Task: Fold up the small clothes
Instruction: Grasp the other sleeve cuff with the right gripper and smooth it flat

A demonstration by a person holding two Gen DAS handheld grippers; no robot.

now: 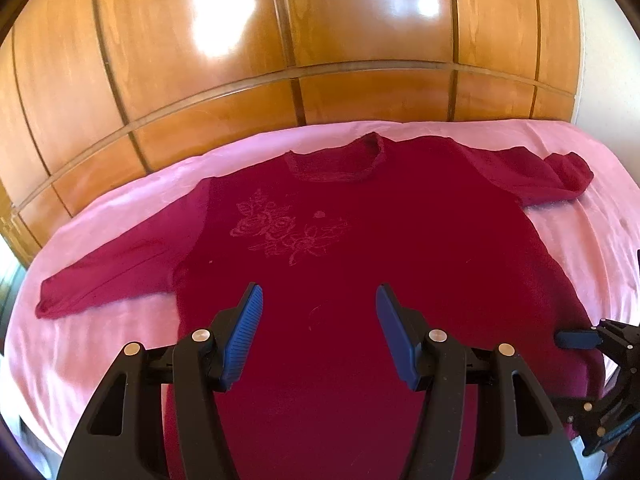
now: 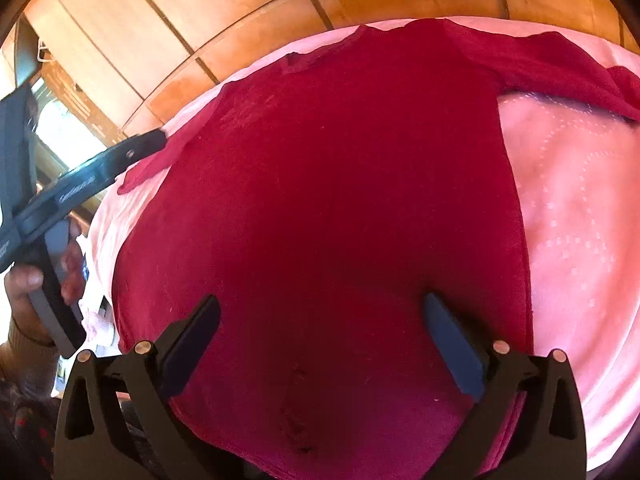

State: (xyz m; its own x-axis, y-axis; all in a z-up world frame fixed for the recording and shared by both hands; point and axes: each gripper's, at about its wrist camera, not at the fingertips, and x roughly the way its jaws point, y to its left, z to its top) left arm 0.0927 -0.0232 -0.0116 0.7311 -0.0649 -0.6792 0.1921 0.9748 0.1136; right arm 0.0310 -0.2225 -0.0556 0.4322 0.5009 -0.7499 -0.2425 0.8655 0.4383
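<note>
The dark red long-sleeved top [image 1: 360, 248] lay face up and spread flat on the pink bedspread [image 1: 120, 328], its neckline toward 12 o'clock in the left wrist view, against the wooden wardrobe [image 1: 280, 60]. One sleeve [image 1: 108, 284] extended straight out toward 9 o'clock. The other sleeve [image 1: 552, 180] ran toward 2 o'clock with its cuff bunched. No fold was visible in the body or in either sleeve; the task was judged to be at its start, with sleeve folds and body folds all outstanding.

The left gripper [image 1: 318, 312] hovered over the lower chest, jaws partly spread, nothing between them. The right gripper [image 2: 322, 328] stood over the hem region at 6 o'clock, jaws spread wide and empty. Whether its tips rested on the fabric could not be determined from this close, distorted view. A hand [image 2: 36, 292] held the left gripper's handle at 9 o'clock in the right wrist view.
</note>
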